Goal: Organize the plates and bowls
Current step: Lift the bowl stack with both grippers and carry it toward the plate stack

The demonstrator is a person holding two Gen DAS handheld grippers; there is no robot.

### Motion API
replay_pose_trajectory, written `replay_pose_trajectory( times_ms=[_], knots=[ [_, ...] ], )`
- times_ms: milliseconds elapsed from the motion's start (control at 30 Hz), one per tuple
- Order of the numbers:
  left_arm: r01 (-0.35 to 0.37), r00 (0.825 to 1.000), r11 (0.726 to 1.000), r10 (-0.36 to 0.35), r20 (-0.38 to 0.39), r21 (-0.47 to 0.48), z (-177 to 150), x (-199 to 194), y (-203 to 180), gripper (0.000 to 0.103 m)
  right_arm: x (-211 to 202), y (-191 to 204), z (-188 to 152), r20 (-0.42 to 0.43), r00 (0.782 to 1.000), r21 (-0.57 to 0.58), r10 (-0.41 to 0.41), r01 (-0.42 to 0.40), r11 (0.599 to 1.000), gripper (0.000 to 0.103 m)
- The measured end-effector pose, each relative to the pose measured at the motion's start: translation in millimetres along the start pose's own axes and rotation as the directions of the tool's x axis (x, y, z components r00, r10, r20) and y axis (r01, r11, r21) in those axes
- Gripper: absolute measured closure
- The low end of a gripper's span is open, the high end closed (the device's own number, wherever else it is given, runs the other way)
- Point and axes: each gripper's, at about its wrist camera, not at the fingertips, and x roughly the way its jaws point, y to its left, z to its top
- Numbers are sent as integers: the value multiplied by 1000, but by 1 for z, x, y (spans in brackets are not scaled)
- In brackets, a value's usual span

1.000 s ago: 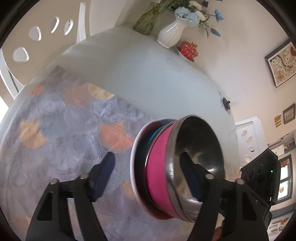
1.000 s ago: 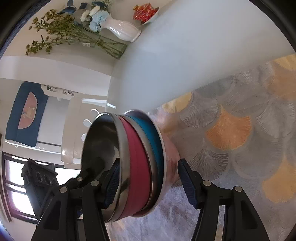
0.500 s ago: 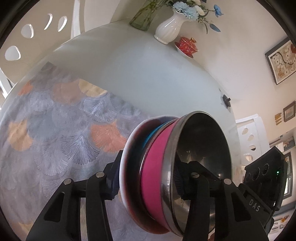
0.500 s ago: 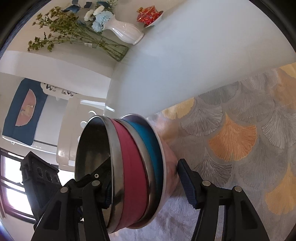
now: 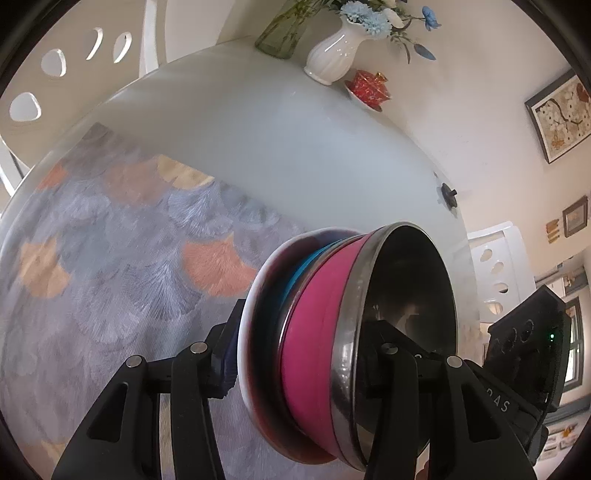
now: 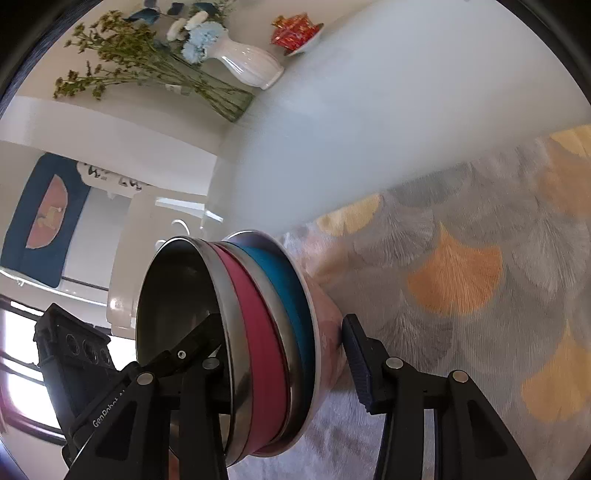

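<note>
A stack stands on the patterned mat: a steel bowl with a pink outside [image 5: 317, 332] nested in a blue-sided bowl [image 6: 284, 280], both on a white plate with a dark red inside [image 5: 255, 314]. My left gripper [image 5: 303, 354] is shut on the stack, one finger under the plate and one inside the steel bowl. My right gripper [image 6: 284, 354] straddles the same stack [image 6: 255, 332] from the opposite side; its left finger is inside the bowl and its right pad [image 6: 356, 363] stands a little off the plate's underside.
A fan-patterned mat [image 5: 110, 258] covers the near part of the pale round table [image 5: 295, 147]. At the far edge stand a white vase with flowers [image 5: 332, 55], a glass vase [image 5: 280, 33] and a red lidded cup on a saucer [image 5: 369, 86]. White chairs [image 5: 495, 258] ring the table.
My left gripper has closed from wide open onto the stack, plate and bowls. The right gripper has kept its straddle around the stack; the view has shifted slightly.
</note>
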Motion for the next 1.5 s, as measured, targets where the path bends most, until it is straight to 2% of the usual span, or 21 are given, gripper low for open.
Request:
replay_pose_trajectory(
  times_ms=[433,900,1167,1500],
  knots=[
    [-4,1000,1000,3,27,19,-1,-36,-9,58,-19,29,-7,13,1000,-16,-11,11,1000,59],
    [8,999,999,-10,51,32,-24,-103,-29,60,-72,56,-40,15,999,1,35,-35,999,59],
    [-9,996,1000,9,91,3,-65,-147,-42,60,-107,63,-70,-24,997,-24,79,-80,997,59],
    [-43,995,996,49,85,-72,-146,-179,-53,60,-153,43,-125,-94,990,-49,106,-111,993,59]
  ],
)
